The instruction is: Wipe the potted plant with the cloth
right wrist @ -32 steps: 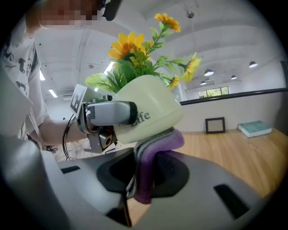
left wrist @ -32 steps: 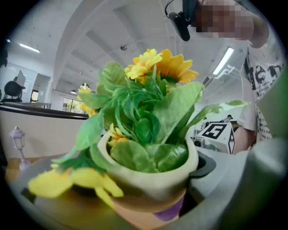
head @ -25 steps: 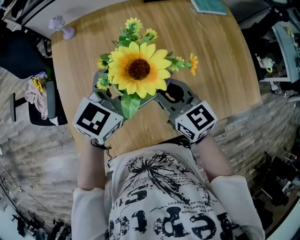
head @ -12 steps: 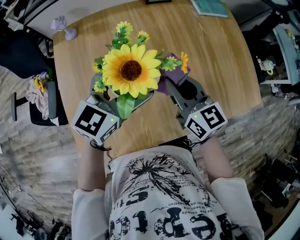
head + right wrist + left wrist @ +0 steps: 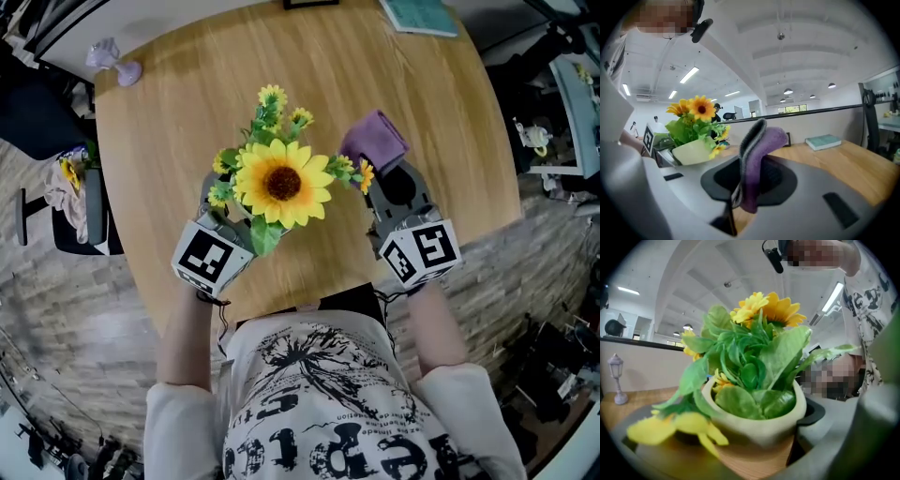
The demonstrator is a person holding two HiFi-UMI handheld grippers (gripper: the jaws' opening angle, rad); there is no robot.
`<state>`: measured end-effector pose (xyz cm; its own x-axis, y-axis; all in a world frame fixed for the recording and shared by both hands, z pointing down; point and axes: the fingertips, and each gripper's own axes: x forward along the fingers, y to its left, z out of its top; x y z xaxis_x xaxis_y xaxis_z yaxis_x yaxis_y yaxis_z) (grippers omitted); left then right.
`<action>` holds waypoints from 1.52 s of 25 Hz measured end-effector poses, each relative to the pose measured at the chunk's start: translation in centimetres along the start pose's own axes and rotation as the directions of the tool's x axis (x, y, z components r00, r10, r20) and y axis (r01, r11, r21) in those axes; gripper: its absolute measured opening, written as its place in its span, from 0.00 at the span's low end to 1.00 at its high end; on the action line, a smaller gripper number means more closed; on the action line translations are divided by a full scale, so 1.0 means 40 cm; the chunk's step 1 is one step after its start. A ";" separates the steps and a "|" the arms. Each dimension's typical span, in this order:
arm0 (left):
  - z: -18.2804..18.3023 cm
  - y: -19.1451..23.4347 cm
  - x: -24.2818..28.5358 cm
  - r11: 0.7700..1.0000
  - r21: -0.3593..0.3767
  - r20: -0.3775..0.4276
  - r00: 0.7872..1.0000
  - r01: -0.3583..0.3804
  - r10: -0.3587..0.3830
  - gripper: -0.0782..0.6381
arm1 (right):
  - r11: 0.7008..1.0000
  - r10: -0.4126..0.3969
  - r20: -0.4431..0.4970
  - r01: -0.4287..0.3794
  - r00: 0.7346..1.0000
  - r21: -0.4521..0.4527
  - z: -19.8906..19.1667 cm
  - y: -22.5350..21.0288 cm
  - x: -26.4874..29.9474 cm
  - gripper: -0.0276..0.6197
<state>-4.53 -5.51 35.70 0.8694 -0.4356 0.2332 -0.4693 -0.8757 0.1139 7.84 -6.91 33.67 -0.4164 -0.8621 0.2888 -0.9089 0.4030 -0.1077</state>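
1. Left gripper (image 5: 223,223): fingers clamped on the pot (image 5: 759,420), one on each side below the rim. The potted plant (image 5: 265,234) is over the near edge of the table (image 5: 178,122), about mid-width, and tipped toward me. Can't tell if its base touches the wood.
2. Right gripper (image 5: 386,173): fingers pinching the purple cloth (image 5: 373,141). The folded end sticks out past the tips.
3. Change: a second ago my right gripper was tucked under the sunflower (image 5: 283,183), tight to the pot, with the cloth hidden. Half a second ago the cloth showed at the right of the blooms. Now it's pulled out to the right, just beside the small yellow flowers (image 5: 361,173). No contact as far as I can see.
4. Left grip on the pot is unchanged. The sunflower looks smaller from above, so I've likely lowered it.
5. Read: one pass on the pot's right side looks done and I'm between strokes. The leaves and the far and left sides are probably not wiped yet.
6. Next: bring the cloth back in with light pressure. The stems look flimsy, and a tilted pot could slip in my left grip if I push hard.
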 end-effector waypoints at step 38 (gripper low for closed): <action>-0.304 -0.071 0.191 0.998 0.041 -0.220 0.975 0.052 -0.042 0.93 | 0.994 0.037 -0.015 -0.038 0.999 -0.100 -0.035 -0.143 0.013 0.17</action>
<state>1.57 -3.81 48.90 0.8330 -0.3421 0.4348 -0.4167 -0.9049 0.0864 12.84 -9.24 35.78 -0.4491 -0.8419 0.2992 -0.8854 0.4642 -0.0225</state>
